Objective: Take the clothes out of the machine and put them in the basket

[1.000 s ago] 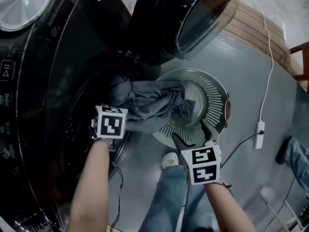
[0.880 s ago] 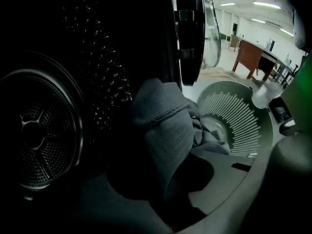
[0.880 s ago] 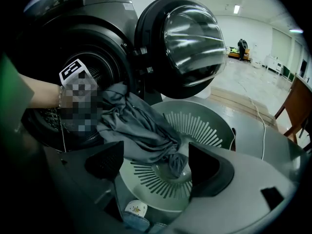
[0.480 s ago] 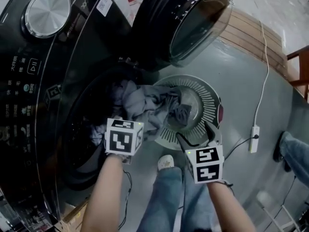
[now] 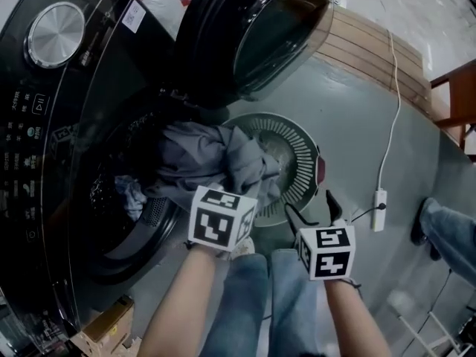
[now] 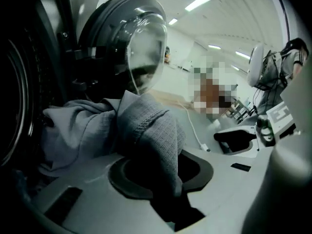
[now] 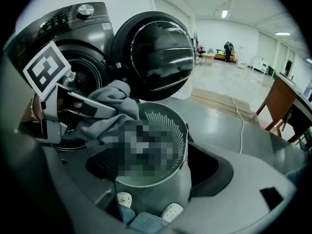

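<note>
Stretching from the machine's drum [image 5: 111, 207] to the basket [image 5: 303, 162]: a grey garment [image 5: 193, 155].
Head view: soft folds overlap the round, slotted rim. Left gripper view: left tongs [image 6: 163, 167] pinch ribbed knit. Right gripper view: right tongs [image 7: 156, 172] gape empty beside the basket.

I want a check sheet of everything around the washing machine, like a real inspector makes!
Surface: grey floor; the basket stands on it.
Job's things: washing machine with its door open; grey garment draped from the drum over the basket rim; more clothes inside the drum.
Clutter: cardboard box beside the machine.
Grippers: left claw shut on the grey garment; right claw open and empty, beside the basket.
Cables: white cable across the floor to a white power block.
Surroundings: wooden planks; another person's leg at the right edge.
</note>
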`<state>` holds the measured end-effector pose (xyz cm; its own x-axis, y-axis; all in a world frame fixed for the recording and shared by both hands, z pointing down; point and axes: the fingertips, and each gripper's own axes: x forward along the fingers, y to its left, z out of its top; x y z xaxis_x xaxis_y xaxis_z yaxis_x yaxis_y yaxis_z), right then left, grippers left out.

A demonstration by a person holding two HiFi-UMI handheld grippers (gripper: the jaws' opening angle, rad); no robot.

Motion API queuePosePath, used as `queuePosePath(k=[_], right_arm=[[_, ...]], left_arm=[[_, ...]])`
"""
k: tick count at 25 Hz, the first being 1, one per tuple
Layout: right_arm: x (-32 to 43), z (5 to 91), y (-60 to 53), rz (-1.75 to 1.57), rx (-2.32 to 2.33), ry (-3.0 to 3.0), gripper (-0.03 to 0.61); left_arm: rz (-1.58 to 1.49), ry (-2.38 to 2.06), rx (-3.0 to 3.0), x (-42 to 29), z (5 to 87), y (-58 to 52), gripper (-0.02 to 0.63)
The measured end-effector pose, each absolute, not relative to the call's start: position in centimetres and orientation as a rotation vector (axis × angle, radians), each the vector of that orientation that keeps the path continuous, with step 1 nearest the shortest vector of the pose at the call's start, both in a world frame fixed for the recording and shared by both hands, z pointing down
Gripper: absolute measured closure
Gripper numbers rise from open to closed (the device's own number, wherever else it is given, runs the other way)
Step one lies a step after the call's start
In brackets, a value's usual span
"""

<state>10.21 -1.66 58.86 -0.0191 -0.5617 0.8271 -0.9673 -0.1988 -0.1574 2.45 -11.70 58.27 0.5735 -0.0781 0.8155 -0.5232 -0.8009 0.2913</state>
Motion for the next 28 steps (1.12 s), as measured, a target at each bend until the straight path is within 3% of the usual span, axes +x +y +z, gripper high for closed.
queuePosePath(k=[10, 12, 15, 16, 22, 28], right_arm=[[13.4, 58.6, -0.6, 1.123, 1.824, -1.539, 0.179], [13.4, 58.5, -0.8, 1.121, 1.824, -1.541, 0.179], [13.0, 58.6, -0.9, 1.123, 1.813, -1.544, 0.181], [12.9, 58.7, -0.9, 1.125, 1.811, -1.548, 0.183], [11.3, 59.2, -0.9, 1.138, 1.779, -1.564, 0.183], [9.6, 59.7, -1.5, 1.14, 1.741, -1.586, 0.183]], left_arm=[[1.058, -0.262, 2.36, 9.0, 55.9, -7.2, 0.499], [1.128, -0.315, 2.349, 8.6, 56.7, -7.5, 0.448], [1.196, -0.445, 2.354, 7.2, 57.5, -9.2, 0.285], [1.213, -0.49, 2.355, 6.5, 57.7, -9.9, 0.261], [1.406, -0.628, 2.359, 0.4, 59.5, -13.2, 0.198], [1.8, -0.605, 2.398, -7.4, 61.8, -15.3, 0.129]])
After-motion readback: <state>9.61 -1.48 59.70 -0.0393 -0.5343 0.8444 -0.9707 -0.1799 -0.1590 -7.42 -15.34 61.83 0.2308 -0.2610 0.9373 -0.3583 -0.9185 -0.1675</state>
